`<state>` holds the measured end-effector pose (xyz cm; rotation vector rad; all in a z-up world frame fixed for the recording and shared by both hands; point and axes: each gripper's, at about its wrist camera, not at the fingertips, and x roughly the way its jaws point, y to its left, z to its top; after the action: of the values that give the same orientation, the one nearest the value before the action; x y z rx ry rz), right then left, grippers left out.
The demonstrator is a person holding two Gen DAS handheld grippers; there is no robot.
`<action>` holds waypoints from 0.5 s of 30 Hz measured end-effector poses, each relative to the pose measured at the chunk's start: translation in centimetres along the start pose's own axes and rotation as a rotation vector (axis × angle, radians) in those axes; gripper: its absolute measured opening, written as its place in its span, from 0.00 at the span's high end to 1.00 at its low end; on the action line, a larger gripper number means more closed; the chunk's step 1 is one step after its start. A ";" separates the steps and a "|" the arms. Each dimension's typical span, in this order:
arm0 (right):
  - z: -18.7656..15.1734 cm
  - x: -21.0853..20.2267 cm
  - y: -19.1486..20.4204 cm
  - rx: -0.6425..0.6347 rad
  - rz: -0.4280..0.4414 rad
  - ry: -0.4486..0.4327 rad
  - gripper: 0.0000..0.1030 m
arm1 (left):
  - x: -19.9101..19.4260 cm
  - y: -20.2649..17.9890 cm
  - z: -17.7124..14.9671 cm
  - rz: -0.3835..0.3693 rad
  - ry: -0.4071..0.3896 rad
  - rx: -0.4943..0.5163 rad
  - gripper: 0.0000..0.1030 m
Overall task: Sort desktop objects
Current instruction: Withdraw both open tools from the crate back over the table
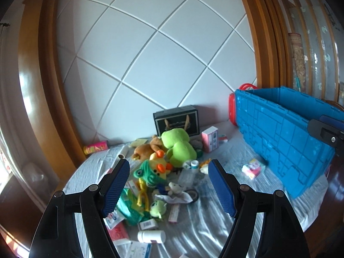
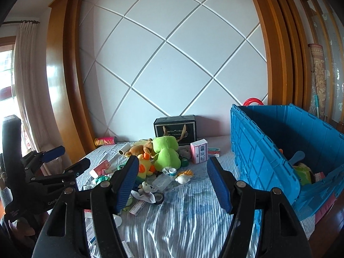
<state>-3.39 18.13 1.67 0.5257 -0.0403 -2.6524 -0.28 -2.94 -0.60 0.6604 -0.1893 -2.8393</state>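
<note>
Over cluttered bedsheet [image 2: 182,210], left gripper [image 1: 168,185], right gripper [image 2: 172,182] hover agape, tilted downward.

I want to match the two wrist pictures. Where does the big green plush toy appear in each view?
Left wrist view: the big green plush toy sits just right of centre, above the gap of the open left gripper.
Right wrist view: the same toy lies slightly left of centre, behind the yellow duck toy.
Shared landmark: the black box directly behind it by the wall.
</note>
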 end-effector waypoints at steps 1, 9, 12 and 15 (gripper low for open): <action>-0.2 0.3 0.1 -0.003 0.010 0.009 0.37 | 0.1 0.4 -0.7 0.013 0.013 0.002 0.27; -3.0 2.2 -0.6 -0.028 0.073 0.109 0.37 | 2.9 4.5 -9.1 0.115 0.194 -0.037 0.27; -4.2 3.4 -1.4 -0.028 0.090 0.150 0.37 | 4.9 4.7 -12.7 0.125 0.295 -0.096 0.27; -5.1 4.6 -2.2 -0.027 0.100 0.186 0.37 | 6.6 2.5 -16.7 0.117 0.383 -0.105 0.27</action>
<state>-6.24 18.45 -4.93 0.7396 0.0241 -2.4930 1.93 -8.16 -17.80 1.1096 -0.0142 -2.5311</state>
